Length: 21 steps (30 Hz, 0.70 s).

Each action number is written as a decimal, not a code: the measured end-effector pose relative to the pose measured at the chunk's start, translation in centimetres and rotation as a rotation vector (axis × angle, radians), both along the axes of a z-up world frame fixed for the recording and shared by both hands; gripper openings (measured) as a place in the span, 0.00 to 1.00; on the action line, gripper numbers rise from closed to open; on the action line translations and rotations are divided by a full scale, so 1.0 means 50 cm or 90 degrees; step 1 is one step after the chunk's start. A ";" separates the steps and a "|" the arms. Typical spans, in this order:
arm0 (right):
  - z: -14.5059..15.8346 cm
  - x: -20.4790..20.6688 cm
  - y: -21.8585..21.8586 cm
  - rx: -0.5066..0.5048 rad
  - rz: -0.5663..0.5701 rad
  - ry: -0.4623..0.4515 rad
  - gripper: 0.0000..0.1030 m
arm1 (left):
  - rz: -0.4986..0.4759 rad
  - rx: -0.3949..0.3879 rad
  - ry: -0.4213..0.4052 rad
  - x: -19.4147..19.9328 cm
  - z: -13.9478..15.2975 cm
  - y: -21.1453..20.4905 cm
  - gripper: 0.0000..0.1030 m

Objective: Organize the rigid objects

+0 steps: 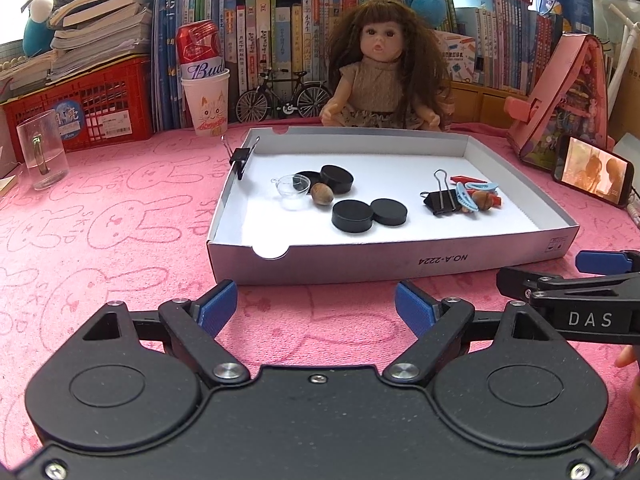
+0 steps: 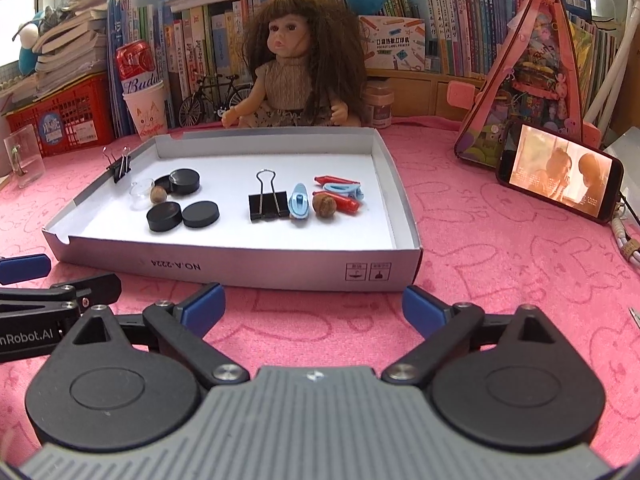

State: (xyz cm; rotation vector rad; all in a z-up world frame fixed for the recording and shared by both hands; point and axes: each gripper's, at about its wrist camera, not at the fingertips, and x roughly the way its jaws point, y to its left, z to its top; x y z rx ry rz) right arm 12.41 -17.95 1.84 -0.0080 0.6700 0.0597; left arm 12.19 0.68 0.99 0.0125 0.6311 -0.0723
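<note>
Left wrist view shows our left tongs gaping wide with nothing between the pads, and the tray lying just ahead of them on the pink cloth; our right tongs stand just as wide and bare, the tray's near wall straight ahead. Ahead and left inside sit four black discs, a nut and a clear cup; ahead and right lie a binder clip, a blue clip, a second nut and red pieces. We judge them all light and stiff: discs smooth, best pinched across the rim, the cup fragile, the nuts apt to roll, the clip best taken by its black body.
</note>
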 end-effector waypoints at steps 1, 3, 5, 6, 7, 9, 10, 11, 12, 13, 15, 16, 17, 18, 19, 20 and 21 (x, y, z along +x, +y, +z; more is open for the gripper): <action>-0.002 0.002 0.000 0.001 0.001 0.007 0.99 | 0.003 0.001 0.003 0.002 -0.001 0.001 0.83; -0.005 0.006 0.000 0.004 0.002 0.016 0.99 | 0.007 -0.002 0.011 0.005 -0.003 0.004 0.83; -0.008 0.009 -0.001 0.005 0.002 0.023 1.00 | 0.011 -0.002 0.017 0.008 -0.005 0.006 0.84; -0.009 0.010 0.000 0.005 0.003 0.027 1.00 | 0.013 -0.002 0.021 0.009 -0.007 0.007 0.84; -0.009 0.011 0.001 0.003 0.003 0.028 1.00 | 0.017 -0.001 0.024 0.011 -0.008 0.007 0.84; -0.010 0.012 0.004 -0.001 0.003 0.029 1.00 | 0.019 0.001 0.027 0.012 -0.009 0.008 0.85; -0.010 0.012 0.004 -0.003 0.003 0.030 1.00 | 0.019 0.003 0.028 0.012 -0.009 0.008 0.85; -0.011 0.013 0.005 -0.004 0.003 0.031 1.00 | 0.019 0.006 0.030 0.013 -0.009 0.008 0.86; -0.011 0.013 0.006 -0.005 0.003 0.032 1.00 | 0.021 0.010 0.032 0.014 -0.010 0.008 0.89; -0.011 0.013 0.006 -0.007 0.003 0.032 1.00 | 0.024 0.011 0.034 0.014 -0.011 0.009 0.89; -0.011 0.014 0.007 -0.009 0.003 0.033 1.00 | 0.028 0.008 0.035 0.015 -0.011 0.011 0.91; -0.011 0.014 0.007 -0.010 0.002 0.034 1.00 | 0.030 0.007 0.036 0.015 -0.012 0.012 0.92; -0.012 0.014 0.008 -0.012 0.002 0.034 1.00 | 0.032 0.007 0.037 0.016 -0.012 0.013 0.92; -0.012 0.014 0.008 -0.014 0.002 0.035 1.00 | 0.034 0.007 0.038 0.016 -0.013 0.013 0.93; -0.012 0.014 0.009 -0.016 0.002 0.035 1.00 | 0.035 0.007 0.039 0.017 -0.013 0.014 0.94; -0.012 0.014 0.010 -0.018 0.002 0.036 1.00 | 0.036 0.007 0.040 0.017 -0.014 0.014 0.95; -0.012 0.014 0.011 -0.019 0.002 0.036 1.00 | 0.038 0.008 0.041 0.018 -0.014 0.014 0.96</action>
